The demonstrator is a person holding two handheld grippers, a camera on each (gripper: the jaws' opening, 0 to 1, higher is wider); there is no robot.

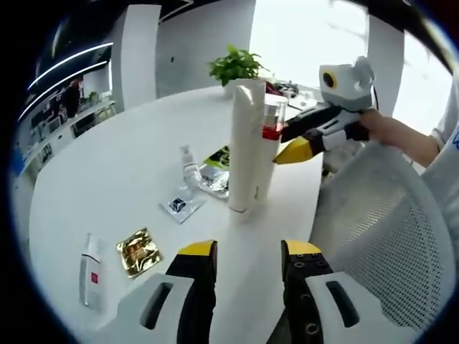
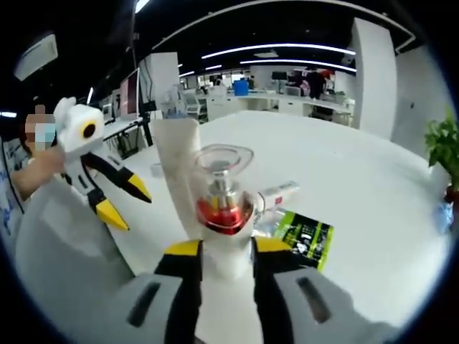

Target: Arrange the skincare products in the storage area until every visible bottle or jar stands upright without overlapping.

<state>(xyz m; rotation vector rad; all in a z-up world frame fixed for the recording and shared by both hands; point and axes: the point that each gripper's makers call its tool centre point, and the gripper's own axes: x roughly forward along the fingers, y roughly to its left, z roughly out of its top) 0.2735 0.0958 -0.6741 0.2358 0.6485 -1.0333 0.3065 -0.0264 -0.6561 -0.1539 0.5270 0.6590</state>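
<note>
Holding the pump bottle [image 2: 224,215] between closed right gripper [image 2: 226,261] jaws, you have it upright just beside the tall white tube [image 1: 246,147] at table [image 1: 107,179] centre; nudging at release could topple both. Your left gripper [image 1: 247,266] hangs open at six o'clock, empty.

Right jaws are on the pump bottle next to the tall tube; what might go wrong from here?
1. The pump bottle stands close against the tall white tube; releasing or nudging it may topple the tube.
2. A small white bottle lies flat near the table's edge; a clumsy grasp might push it off.
</note>
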